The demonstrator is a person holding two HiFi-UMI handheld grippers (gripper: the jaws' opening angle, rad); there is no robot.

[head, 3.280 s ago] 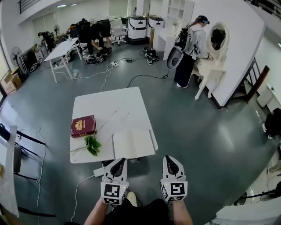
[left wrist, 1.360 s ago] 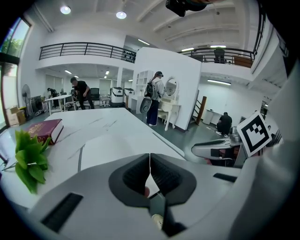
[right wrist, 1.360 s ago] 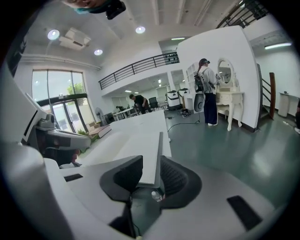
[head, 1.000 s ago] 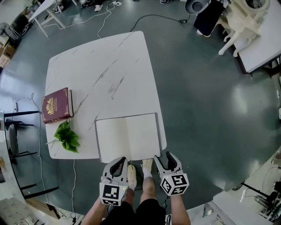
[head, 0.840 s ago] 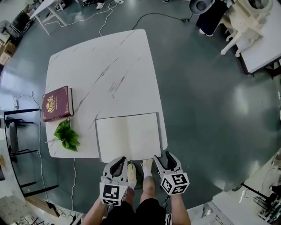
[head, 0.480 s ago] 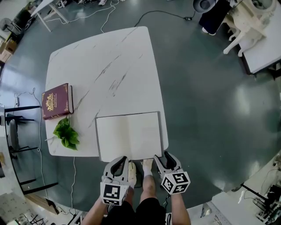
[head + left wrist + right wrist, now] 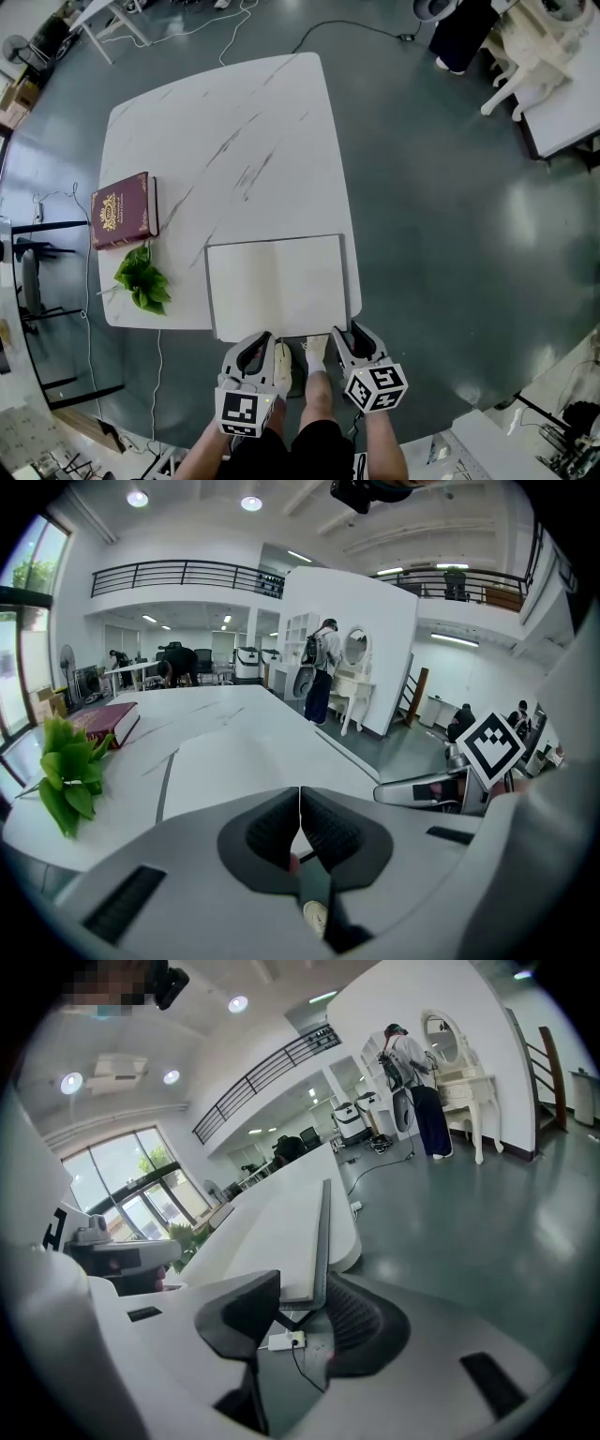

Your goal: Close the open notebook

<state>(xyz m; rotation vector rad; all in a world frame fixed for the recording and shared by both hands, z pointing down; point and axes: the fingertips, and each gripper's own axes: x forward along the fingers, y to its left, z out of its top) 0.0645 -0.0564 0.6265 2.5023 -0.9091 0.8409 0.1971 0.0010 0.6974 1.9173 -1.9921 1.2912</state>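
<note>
Head view: the open notebook (image 7: pixel 277 286) is seen lying flat at lower centre of the frame. Its blank cream pages are turned up and its dark cover shows as a thin border along the right side. It is set at the near edge of the white marbled table (image 7: pixel 225 122).

Its lower right corner is taken between the jaws of the right gripper (image 7: pixel 354 336), which have just been closing. In the right gripper view a gap is seen between one pad and the page, so nothing is clamped.

The left gripper (image 7: pixel 254 343) is held just below the lower left corner, its jaws pressed together on nothing.

At the table's left edge a dark red book (image 7: pixel 124 210) is laid, with a leafy green sprig (image 7: pixel 142 278) just below it.

A grey-green floor (image 7: pixel 441 187) is seen all round, and white furniture (image 7: pixel 553 56) at upper right.
</note>
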